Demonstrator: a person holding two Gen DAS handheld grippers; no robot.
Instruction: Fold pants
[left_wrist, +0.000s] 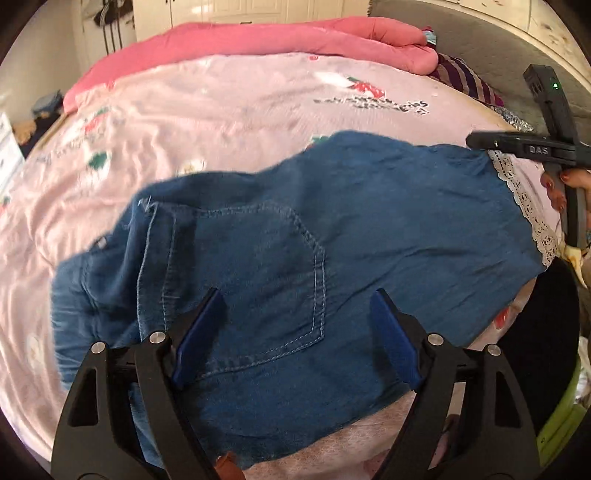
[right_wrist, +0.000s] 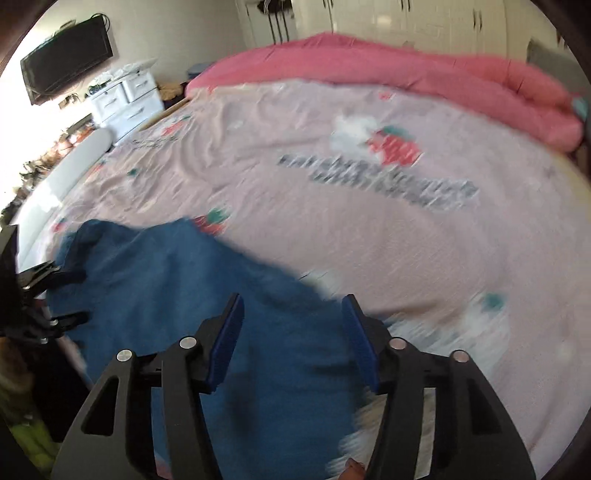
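Pants: flat on your bed, apparently folded lengthwise; cross-folds remain. Left gripper, right gripper: jaws wide, empty.

bedroom in daylight

a bed with a pale pink printed sheet fills the room ahead of the tongs, a pink quilt along its far edge. far left, a wall television, white drawers, bright light.

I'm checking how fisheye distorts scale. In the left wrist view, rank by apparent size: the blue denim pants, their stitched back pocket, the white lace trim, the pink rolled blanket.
1. Blue denim pants
2. Pink rolled blanket, though it lies farther away, so it may really be bigger
3. Stitched back pocket
4. White lace trim
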